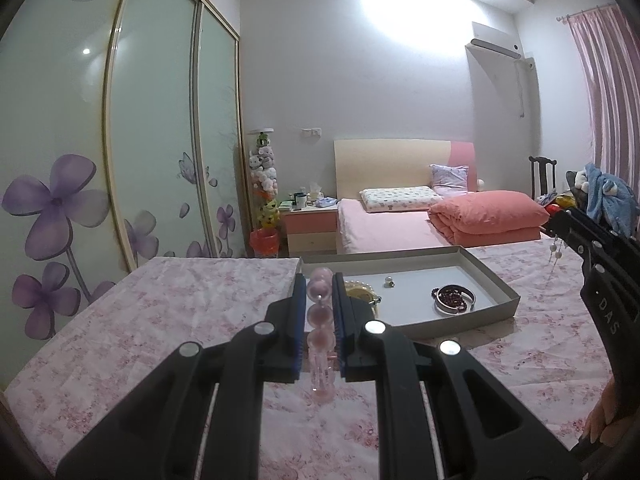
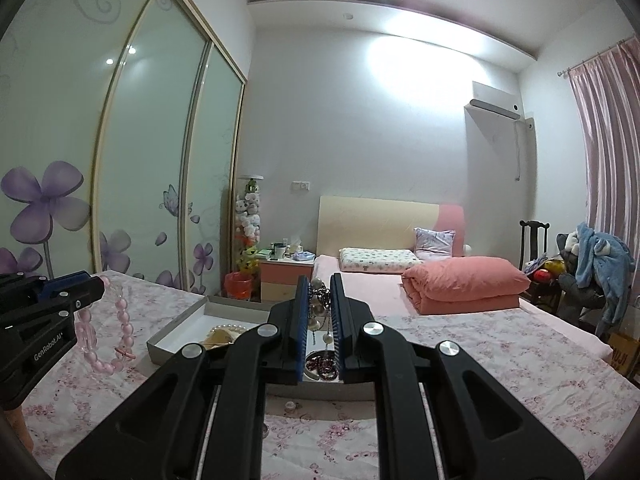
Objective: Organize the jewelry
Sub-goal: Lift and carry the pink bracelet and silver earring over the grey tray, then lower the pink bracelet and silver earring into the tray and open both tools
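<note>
A pink bead bracelet is clamped between the fingers of the left gripper, its loop hanging below above the floral cloth. A pearl-and-chain necklace is gripped by the right gripper, dangling between its fingers. Just ahead of both lies the grey tray, in which a dark bead bracelet is seen.

What we cannot make out

In the shallow grey cardboard tray, we see a small metallic item, perhaps a ring, too tiny to identify; the black gripper fingers hide most of the tray's contents.
</note>
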`<move>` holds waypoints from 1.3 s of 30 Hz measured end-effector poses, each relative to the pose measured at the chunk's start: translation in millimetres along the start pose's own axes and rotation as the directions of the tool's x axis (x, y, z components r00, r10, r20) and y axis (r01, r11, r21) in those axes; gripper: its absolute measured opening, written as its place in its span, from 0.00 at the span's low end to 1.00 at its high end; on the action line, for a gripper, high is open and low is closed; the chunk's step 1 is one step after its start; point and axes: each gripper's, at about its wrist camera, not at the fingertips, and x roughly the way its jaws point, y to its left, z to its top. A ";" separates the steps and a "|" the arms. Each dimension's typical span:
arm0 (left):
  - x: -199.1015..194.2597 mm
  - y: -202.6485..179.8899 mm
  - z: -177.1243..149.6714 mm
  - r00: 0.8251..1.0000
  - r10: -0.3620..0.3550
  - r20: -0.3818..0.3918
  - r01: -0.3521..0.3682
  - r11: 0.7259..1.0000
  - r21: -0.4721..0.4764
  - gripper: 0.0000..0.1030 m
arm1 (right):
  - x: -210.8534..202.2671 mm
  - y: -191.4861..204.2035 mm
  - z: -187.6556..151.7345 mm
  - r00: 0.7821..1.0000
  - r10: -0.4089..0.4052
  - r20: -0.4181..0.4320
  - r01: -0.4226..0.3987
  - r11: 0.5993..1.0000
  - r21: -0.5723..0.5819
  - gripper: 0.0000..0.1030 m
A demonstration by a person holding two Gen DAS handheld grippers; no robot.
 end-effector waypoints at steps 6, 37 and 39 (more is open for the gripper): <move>2.6 -3.4 0.4 1.000 0.009 -0.001 -0.009 1.000 0.002 0.13 | 0.1 3.5 -1.2 1.000 -0.009 0.006 0.009 1.000 0.000 0.11; 178.9 -34.9 46.7 0.985 -0.111 -0.135 0.105 0.993 -0.051 0.13 | 182.7 -23.7 -23.4 0.944 0.141 -0.297 -0.089 0.979 0.182 0.11; 190.1 -37.4 43.3 0.981 -0.120 -0.153 0.113 0.992 -0.056 0.13 | 192.5 -23.1 -30.7 0.927 0.159 -0.339 -0.094 0.975 0.200 0.11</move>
